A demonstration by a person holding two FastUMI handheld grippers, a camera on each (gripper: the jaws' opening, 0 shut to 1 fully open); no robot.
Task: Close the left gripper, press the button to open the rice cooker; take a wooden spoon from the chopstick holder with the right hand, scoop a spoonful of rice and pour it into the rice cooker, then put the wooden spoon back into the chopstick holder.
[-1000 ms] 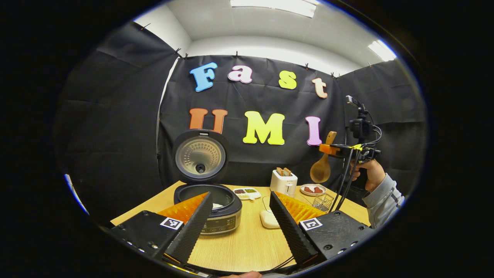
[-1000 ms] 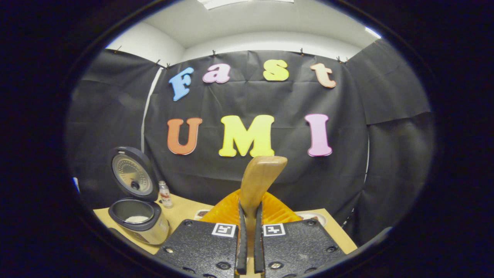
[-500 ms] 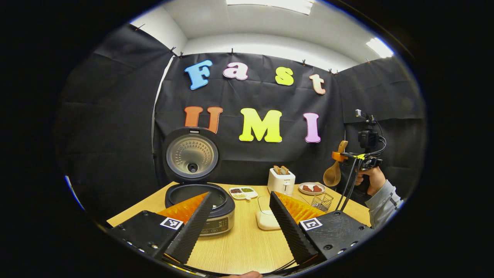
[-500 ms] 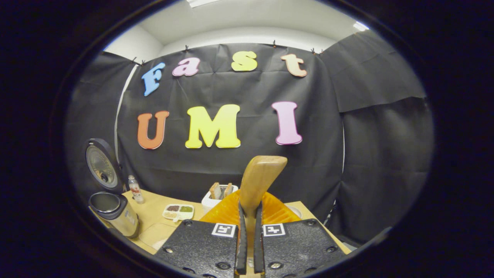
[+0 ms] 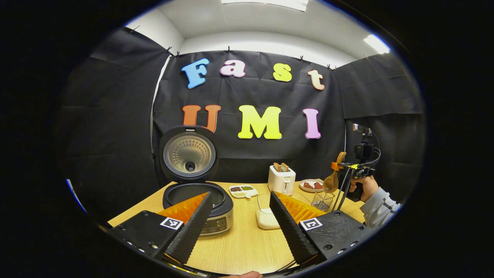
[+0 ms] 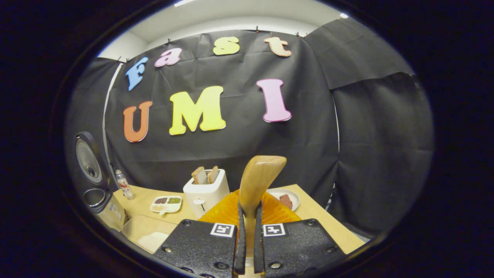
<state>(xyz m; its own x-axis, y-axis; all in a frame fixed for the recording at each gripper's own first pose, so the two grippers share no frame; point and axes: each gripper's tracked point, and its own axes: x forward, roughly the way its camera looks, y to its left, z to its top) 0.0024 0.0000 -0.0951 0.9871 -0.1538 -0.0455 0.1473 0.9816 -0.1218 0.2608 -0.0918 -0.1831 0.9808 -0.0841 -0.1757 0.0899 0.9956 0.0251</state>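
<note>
While the rice cooker (image 5: 197,204) stands with its lid (image 5: 188,153) swung fully up, the right gripper (image 6: 247,247) has its fingers pinched tight on the wooden spoon (image 6: 257,181), both sides pressing the handle, whose end sticks up in the right gripper view. From the left gripper view, that spoon hangs bowl downward just above the wire chopstick holder (image 5: 322,201), to the right of the white toaster (image 5: 282,180). Held upright like this, it is lined up to drop bowl-first into the basket, so I judge the return of the spoon to be the step in hand and the last one left. Whether the rice is already in the pot I cannot tell from here.

The left gripper (image 5: 241,222) hovers low over the table (image 5: 247,247) with its fingers spread wide and nothing between them, in front of the cooker, kept out of the way since its button job looks finished. Right of the cooker sit a divided dish of grains (image 5: 243,190) and a white container (image 5: 267,218); beyond the toaster lies a small plate (image 5: 311,186). The narrow basket calls for a straight descent, or the bowl could catch the wire rim.
</note>
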